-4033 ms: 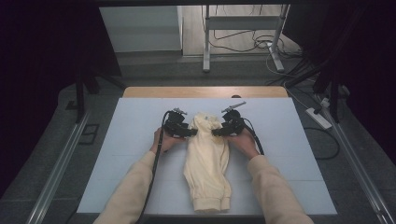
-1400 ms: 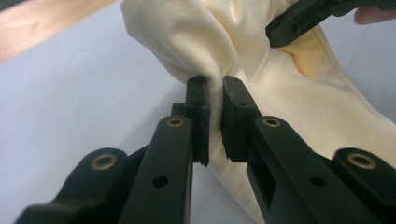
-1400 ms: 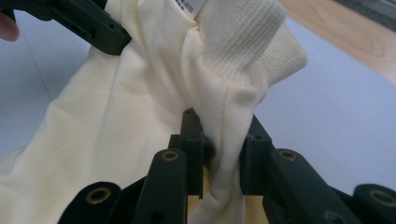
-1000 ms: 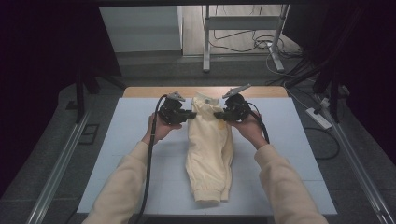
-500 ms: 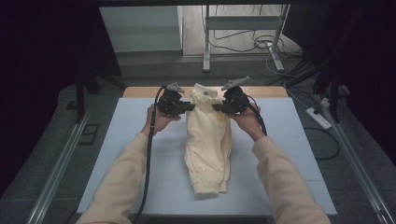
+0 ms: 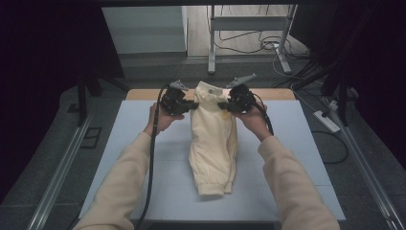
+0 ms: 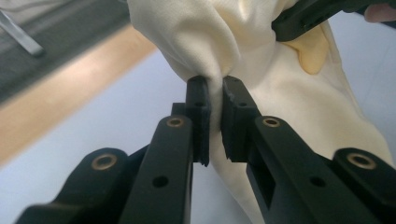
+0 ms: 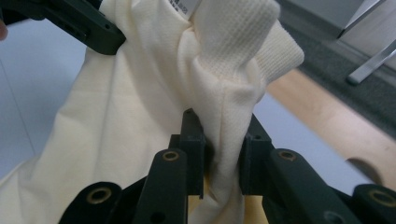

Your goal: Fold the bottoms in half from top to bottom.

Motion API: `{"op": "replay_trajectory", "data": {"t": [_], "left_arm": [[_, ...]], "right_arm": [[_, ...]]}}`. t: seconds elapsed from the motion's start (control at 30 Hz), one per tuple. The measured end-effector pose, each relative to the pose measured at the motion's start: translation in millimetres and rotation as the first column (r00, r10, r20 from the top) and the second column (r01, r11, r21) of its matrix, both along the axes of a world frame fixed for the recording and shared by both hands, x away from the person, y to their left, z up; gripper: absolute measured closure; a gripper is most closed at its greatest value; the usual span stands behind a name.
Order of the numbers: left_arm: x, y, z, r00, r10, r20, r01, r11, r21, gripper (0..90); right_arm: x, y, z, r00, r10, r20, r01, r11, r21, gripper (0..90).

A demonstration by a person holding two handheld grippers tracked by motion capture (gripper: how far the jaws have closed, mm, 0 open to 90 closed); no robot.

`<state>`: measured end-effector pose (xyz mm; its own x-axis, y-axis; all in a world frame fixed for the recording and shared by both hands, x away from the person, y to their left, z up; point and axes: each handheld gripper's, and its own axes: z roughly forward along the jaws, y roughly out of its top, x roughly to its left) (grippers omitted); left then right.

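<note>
Dim room, pale blue-white table mat (image 6: 119,158) with a wooden edge beyond. Cream knitted sweatshirt (image 6: 213,143) lying lengthwise on the mat, long axis running from the hem near the person to the ribbed collar at the far end — lifted there. Left gripper (image 6: 191,104) clamped on the sweatshirt's left shoulder, right gripper (image 6: 224,105) clamped on its right shoulder — both equally near, collar between.

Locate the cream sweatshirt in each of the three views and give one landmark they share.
High view: the cream sweatshirt hangs down the middle of the table, its top lifted between both grippers.
Left gripper view: it spreads across the upper centre and right, pinched in the jaws.
Right gripper view: it spreads across the centre and left, ribbed collar on top.
Shared landmark: the table's wooden far edge.
</note>
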<state>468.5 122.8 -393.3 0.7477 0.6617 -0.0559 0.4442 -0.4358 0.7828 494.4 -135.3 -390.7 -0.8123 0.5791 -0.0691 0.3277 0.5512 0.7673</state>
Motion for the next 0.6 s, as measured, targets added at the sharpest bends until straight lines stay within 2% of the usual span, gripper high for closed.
{"op": "replay_trajectory", "data": {"t": [0.07,0.13,0.27,0.4,0.5,0.6], "left_arm": [[1.1,-0.1,8.1,0.9998,0.006,0.02,-0.006,1.0,0.004,81.8],[1.6,-0.7,7.3,0.9998,0.005,0.02,-0.005,0.9999,0.011,81.8],[2.0,-1.3,-4.3,1.0,0.006,-0.005,-0.006,1.0,-0.001,81.8],[2.9,-2.8,-8.6,0.9999,0.009,-0.007,-0.009,1.0,0.004,81.9],[5.9,-1.9,-3.2,0.9999,0.008,0.009,-0.008,0.9999,0.008,81.9],[9.4,0.2,9.8,0.9995,0.012,0.029,-0.012,0.9999,0.006,81.9]], "right_arm": [[2.1,0.3,11.6,0.9995,-0.01,0.031,0.009,1.0,0.013,75.3],[0.8,1.7,15.5,0.9986,-0.01,0.052,0.01,1.0,0.001,75.2],[-0.9,1.5,7.6,0.9993,-0.011,0.035,0.012,1.0,-0.012,75.2],[0.6,0.1,-0.9,0.9997,-0.018,0.019,0.018,1.0,-0.013,75.3],[4.2,-0.7,1.1,0.9994,-0.02,0.027,0.02,1.0,-0.003,75.3],[9.3,-0.4,11.4,0.9989,-0.017,0.044,0.017,1.0,0.004,75.3]]}}
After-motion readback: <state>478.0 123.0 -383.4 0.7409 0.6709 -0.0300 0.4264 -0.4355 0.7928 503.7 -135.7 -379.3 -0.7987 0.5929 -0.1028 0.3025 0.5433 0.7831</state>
